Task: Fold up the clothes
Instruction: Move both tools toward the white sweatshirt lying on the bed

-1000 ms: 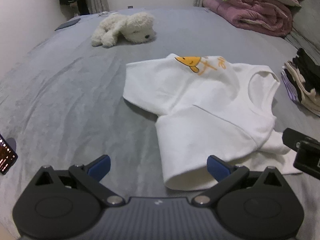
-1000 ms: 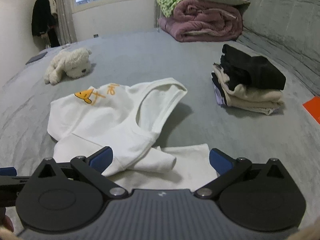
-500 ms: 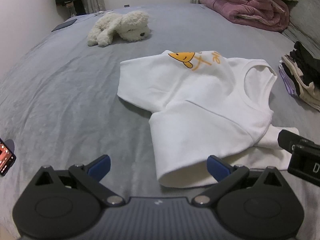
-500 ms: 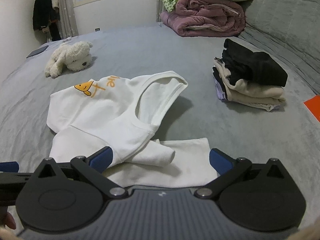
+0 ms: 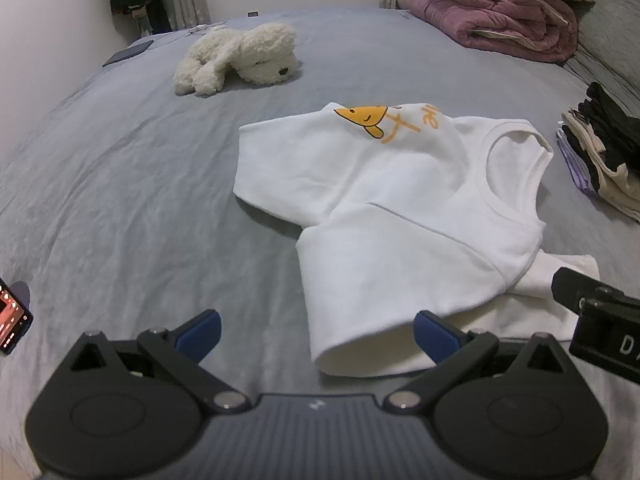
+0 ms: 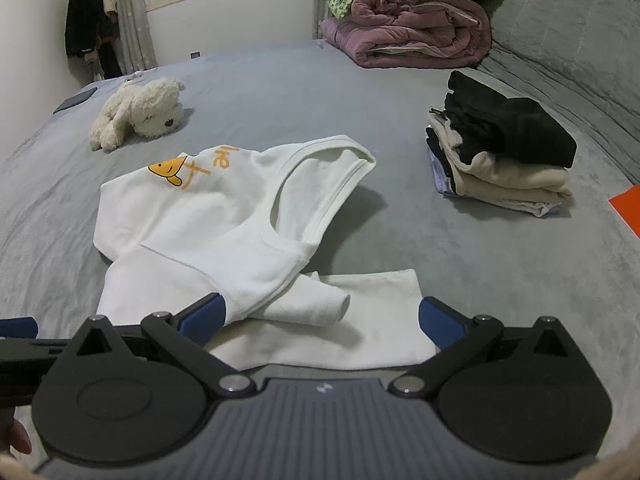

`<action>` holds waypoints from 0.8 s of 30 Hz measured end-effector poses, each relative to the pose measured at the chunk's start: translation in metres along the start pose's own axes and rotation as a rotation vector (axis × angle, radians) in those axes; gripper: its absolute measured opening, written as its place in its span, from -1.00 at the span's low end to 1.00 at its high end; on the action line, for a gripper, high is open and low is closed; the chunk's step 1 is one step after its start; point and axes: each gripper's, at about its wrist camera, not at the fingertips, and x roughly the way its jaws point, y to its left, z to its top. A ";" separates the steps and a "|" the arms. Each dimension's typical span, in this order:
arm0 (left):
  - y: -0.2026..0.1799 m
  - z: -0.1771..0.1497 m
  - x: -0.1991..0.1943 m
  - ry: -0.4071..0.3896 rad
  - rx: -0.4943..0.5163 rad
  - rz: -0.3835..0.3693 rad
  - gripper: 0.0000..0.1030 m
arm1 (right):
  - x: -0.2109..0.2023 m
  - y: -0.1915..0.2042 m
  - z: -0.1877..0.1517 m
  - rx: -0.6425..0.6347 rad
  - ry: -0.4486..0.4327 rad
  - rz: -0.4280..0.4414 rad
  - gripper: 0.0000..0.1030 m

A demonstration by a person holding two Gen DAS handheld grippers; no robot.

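Toward the bed's far left corner a fluffy cream plush dog is being left aside. Mid-bed, a soft white sweatshirt with an orange print is lying partly folded, one sleeve crossed over; more folding is judged to be remaining. Both the left gripper and right gripper are being held spread, pinching nothing. Near the right edge, a finished stack of folded clothes is sitting.

white T-shirt slightly nearer and lower in both wrist views than a second ago, left gripper eased toward its hem, right gripper edged closer over the folded sleeve
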 end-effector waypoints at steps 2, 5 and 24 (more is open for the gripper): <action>0.000 0.000 0.000 -0.001 0.000 -0.001 0.99 | 0.000 0.000 0.000 0.000 0.002 0.000 1.00; -0.001 0.000 -0.001 -0.002 0.000 0.000 0.99 | 0.001 -0.001 0.000 0.002 0.005 0.000 1.00; 0.000 0.002 0.004 0.005 0.002 0.005 0.99 | 0.010 -0.001 0.000 0.024 0.042 0.023 1.00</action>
